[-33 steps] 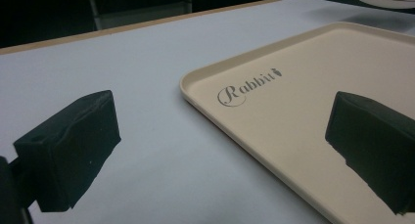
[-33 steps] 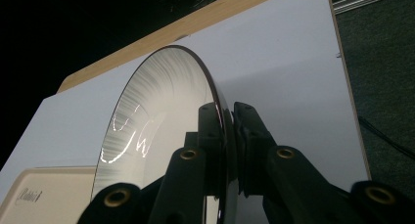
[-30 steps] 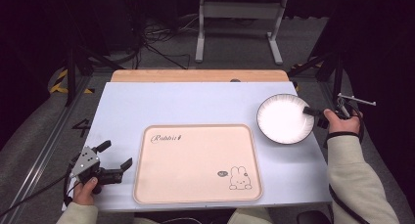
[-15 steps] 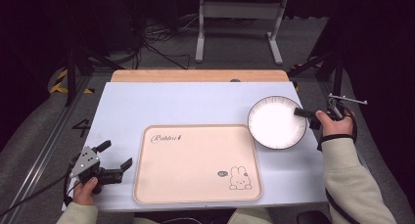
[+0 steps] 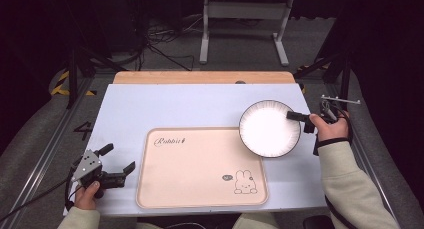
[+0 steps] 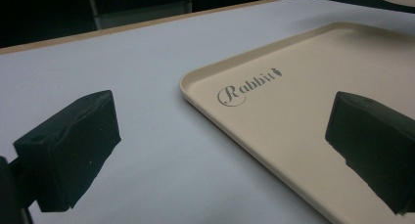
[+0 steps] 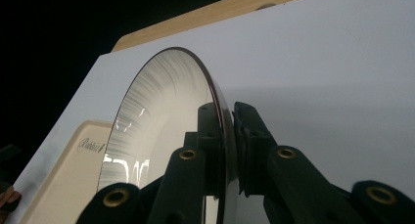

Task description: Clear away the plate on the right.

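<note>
A white plate (image 5: 269,129) with a dark rim hangs just over the table, its left edge above the top right corner of the beige tray (image 5: 195,164). My right gripper (image 5: 295,116) is shut on the plate's right rim; the right gripper view shows the plate (image 7: 147,136) clamped edge-on between the jaws. My left gripper (image 5: 120,159) rests open near the table's front left corner, beside the tray's left edge. In the left gripper view, the tray (image 6: 293,111) with its "Rabbit" lettering lies ahead between the wide-apart jaws.
The light blue table top (image 5: 165,109) has a wooden strip (image 5: 200,77) along its far edge. A rabbit drawing (image 5: 243,181) marks the tray's front right corner. Metal stand legs (image 5: 245,34) stand on the floor behind the table.
My right gripper has carried the plate leftward, from the table's right side to over the tray's top right corner. The left gripper has stayed put.
</note>
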`<action>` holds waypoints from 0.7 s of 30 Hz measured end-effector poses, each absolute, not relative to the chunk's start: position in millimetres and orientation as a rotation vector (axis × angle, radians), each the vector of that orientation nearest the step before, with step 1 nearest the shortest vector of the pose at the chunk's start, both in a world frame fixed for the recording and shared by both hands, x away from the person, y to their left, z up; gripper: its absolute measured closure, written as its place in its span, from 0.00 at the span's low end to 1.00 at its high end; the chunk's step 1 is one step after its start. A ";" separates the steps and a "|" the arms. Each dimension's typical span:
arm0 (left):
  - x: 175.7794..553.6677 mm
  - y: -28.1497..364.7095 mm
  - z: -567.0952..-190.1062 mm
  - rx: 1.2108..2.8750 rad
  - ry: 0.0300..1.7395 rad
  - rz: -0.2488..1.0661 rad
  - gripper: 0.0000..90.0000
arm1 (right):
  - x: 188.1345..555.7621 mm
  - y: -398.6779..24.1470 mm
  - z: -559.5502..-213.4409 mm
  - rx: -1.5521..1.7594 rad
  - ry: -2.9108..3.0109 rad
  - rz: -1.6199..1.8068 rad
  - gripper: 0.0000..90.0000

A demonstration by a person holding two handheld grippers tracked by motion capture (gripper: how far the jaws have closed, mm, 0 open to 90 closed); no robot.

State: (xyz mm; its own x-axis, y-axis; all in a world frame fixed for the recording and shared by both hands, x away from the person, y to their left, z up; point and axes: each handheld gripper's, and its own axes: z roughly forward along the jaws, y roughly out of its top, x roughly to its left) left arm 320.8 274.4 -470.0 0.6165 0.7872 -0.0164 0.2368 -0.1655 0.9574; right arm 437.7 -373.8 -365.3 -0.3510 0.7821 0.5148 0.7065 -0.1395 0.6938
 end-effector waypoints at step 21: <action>320.9 274.3 -469.9 1.717 0.848 0.604 0.00 | 439.6 -316.3 -362.7 1.657 2.161 1.591 0.92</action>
State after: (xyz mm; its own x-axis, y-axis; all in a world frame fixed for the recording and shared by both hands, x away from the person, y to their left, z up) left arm 320.9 274.3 -469.9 0.6174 0.7865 -0.0162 0.2414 -0.1698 0.9555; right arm 439.6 -316.3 -362.7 -0.4480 0.7140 0.5381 0.7259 -0.0608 0.6851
